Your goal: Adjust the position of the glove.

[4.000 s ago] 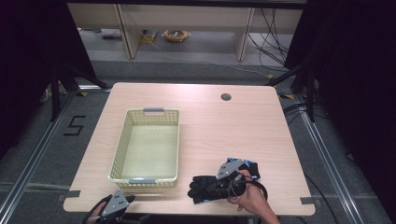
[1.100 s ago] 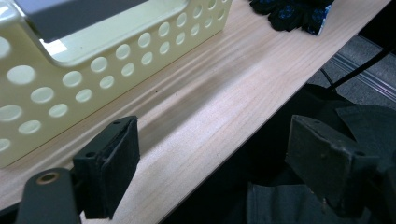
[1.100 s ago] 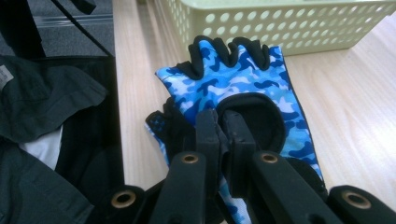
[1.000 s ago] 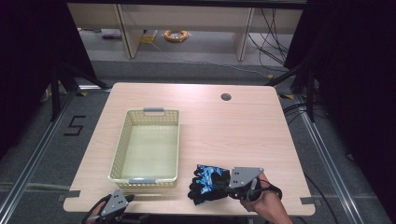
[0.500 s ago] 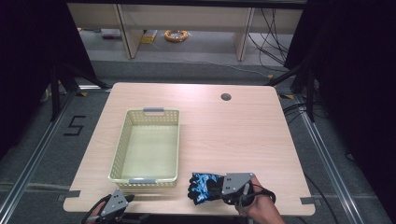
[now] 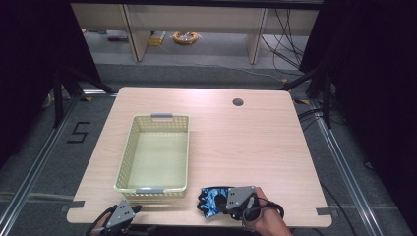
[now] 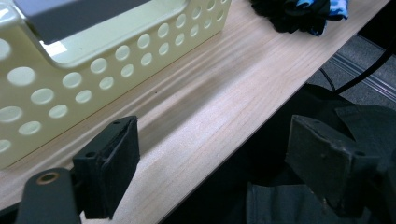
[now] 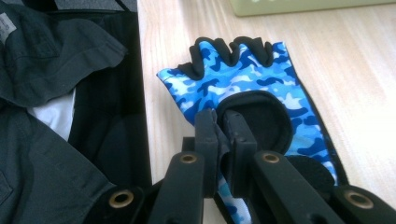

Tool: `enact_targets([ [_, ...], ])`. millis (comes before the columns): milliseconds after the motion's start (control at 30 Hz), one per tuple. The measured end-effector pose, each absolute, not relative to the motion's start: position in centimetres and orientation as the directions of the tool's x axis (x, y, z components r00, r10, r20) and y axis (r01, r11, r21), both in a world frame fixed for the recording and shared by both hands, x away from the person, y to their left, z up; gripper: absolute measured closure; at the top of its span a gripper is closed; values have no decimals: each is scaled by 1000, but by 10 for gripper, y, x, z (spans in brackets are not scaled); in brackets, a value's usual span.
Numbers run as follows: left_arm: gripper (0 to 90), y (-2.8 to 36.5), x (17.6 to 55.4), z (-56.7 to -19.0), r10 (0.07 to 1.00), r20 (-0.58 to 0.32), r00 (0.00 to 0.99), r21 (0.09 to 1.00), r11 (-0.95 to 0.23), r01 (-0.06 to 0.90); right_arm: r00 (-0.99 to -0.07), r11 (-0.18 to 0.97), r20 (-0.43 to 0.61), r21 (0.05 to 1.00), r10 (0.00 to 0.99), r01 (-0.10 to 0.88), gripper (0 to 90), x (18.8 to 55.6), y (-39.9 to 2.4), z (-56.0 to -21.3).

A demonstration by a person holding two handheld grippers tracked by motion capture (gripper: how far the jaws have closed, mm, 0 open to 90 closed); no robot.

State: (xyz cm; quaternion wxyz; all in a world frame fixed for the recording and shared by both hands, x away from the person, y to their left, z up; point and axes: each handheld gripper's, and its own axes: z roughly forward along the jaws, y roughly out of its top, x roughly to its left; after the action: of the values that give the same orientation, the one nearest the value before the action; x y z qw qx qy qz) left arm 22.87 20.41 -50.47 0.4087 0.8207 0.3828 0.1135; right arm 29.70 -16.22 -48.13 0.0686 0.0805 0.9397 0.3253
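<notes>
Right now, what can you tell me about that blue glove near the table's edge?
The glove is fingerless, blue camouflage fabric with black trim at its short finger stubs and a black round patch near the cuff. It lies flat on the wooden table by the near edge, just right of the yellow basket. The right hand-held gripper is shut on its cuff end.

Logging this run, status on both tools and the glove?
Right tool shut on glove at the table's near edge. Left tool open, holding nothing, beside basket. Nothing between glove and basket.

A black floor marking [image 6: 78, 132] left of the table, seemingly "5".
</notes>
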Motion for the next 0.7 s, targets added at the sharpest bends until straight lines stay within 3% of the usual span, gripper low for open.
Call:
enact_targets([
  [267,169,206,230,-504,708,-98,699,754,-405,516,-981,785,-45,607,189,123,835,299,-162,-490],
  [333,169,206,230,-503,701,-103,706,745,-415,522,-979,783,-43,608,198,132,804,299,-162,-491],
  [367,169,206,230,-504,700,-103,707,748,-414,518,-969,768,-33,616,243,172,746,297,-162,-490],
  [433,169,206,230,-504,700,-100,707,747,-416,518,-973,768,-39,622,226,154,718,299,-163,-489],
  [633,170,206,230,-504,701,-102,706,747,-414,519,-925,656,13,701,380,279,558,299,-181,-474],
  [700,174,204,229,-504,706,-111,699,743,-409,530,-862,584,48,716,504,382,526,299,-191,-471],
])
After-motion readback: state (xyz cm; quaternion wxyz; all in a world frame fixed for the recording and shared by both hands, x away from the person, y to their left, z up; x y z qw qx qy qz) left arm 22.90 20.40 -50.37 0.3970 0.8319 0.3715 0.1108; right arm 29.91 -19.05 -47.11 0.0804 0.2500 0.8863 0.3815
